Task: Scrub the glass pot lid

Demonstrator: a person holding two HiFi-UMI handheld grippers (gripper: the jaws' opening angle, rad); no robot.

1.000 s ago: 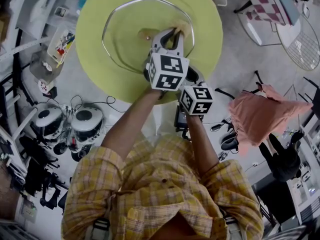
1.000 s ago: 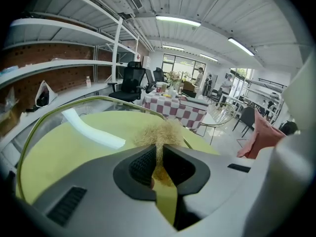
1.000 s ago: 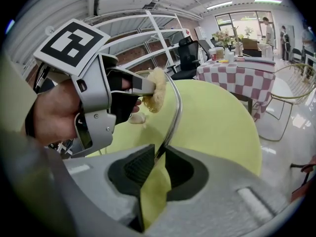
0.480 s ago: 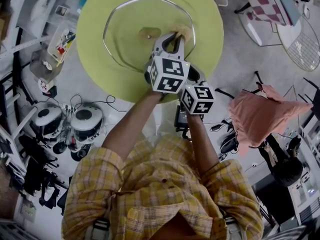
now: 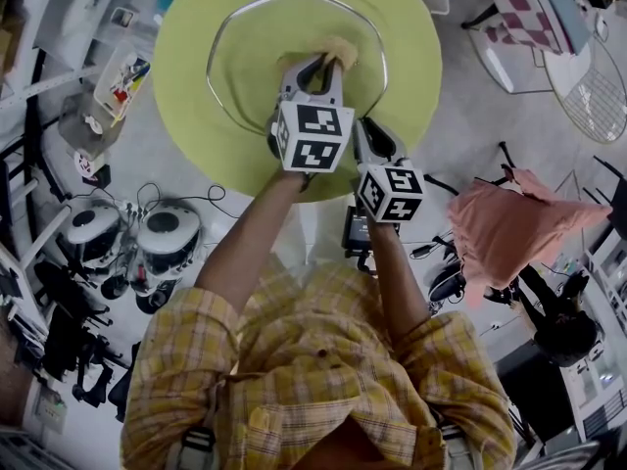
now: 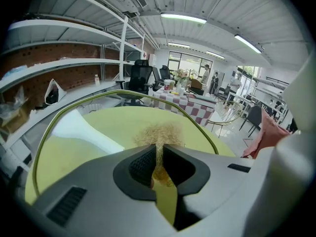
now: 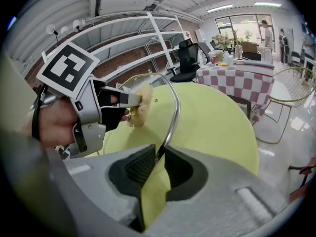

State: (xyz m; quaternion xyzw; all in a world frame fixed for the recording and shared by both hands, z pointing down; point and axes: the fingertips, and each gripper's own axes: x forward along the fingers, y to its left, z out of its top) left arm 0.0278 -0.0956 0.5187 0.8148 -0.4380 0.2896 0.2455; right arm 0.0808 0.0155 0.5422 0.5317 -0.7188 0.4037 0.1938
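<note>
Head view, lid: the glass pot lid (image 5: pixel 250 62) sits over the middle of the round yellow-green desk (image 5: pixel 196 140), its metal rim (image 5: pixel 223 29) curving toward the far edge.
Head view, left side: the left gripper (image 5: pixel 328 64) presses a tan scrubber (image 5: pixel 340 49) onto the glass, right of the lid's middle.
Head view, right side: the right gripper (image 5: pixel 364 137) meets the lid's near-right rim, close to the desk's near edge.
Head view, hidden: the grippers and their marker cubes (image 5: pixel 312 137) cover the lid's centre, so no knob can be made out there.
Left gripper view, jaws: clenched on the scrubber (image 6: pixel 159 132), its fibres fanning out past the tips.
Left gripper view, lid: the rim arches across the desk; the glass inside looks clear, with the yellow-green showing through.
Right gripper view, jaws: clamped on the metal rim (image 7: pixel 173 110), steadying the lid; the left gripper (image 7: pixel 134 100) and scrubber (image 7: pixel 139 110) show beyond, against the glass.
Right gripper view, unclear: whether the lid lies flat on the desk or is tipped up by the held edge cannot be told.
Progress: scrubbing looks to be under way, with the pad at one patch near the centre.
Done and left: no grime, suds or wet streaks can be seen, so how much of the glass is already clean cannot be judged; the left and far parts of the lid lie away from the pad.
</note>
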